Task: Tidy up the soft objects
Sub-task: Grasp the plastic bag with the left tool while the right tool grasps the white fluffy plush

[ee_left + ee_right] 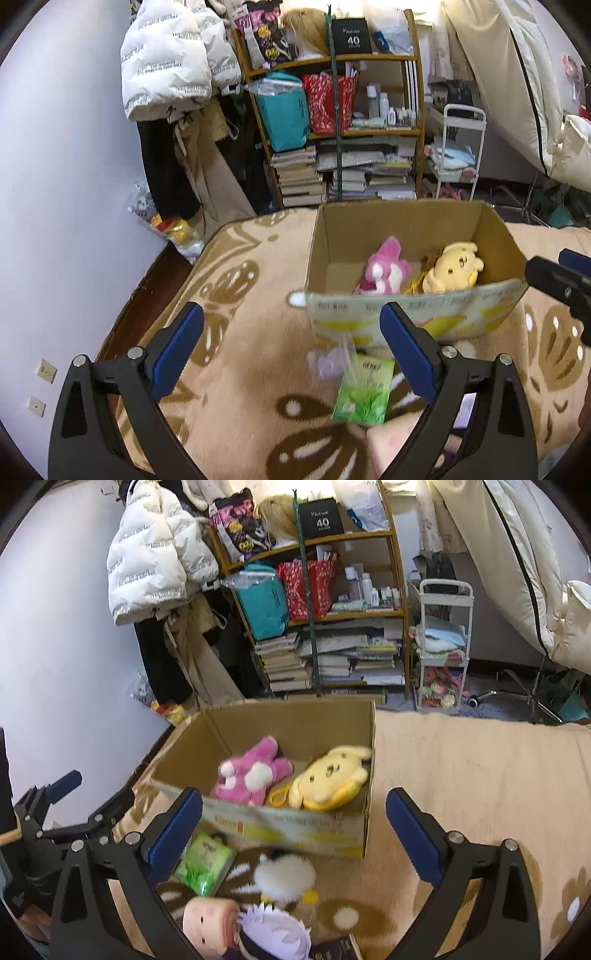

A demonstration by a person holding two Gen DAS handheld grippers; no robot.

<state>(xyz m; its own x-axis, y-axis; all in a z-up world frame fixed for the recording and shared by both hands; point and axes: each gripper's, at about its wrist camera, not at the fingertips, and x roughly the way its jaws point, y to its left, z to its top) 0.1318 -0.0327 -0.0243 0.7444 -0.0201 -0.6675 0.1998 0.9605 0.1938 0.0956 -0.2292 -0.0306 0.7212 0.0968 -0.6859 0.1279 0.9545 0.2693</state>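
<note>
Right wrist view: both grippers, left (291, 343) and right (294, 825), hover spread and empty above the beige patterned blanket (461, 768), facing the open brown cardboard box (295, 720) near its far edge, probably choosing the fluffy white plush (284, 878).

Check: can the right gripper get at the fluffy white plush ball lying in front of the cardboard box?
Probably yes. The right gripper is open and empty, the fluffy white plush ball lies in the open just below its fingers, outside the cardboard box; nothing covers it.

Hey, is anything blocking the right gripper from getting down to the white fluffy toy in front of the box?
Nothing visible does. The right gripper is open, and the white fluffy toy lies uncovered on the blanket just below, near the cardboard box.
</note>
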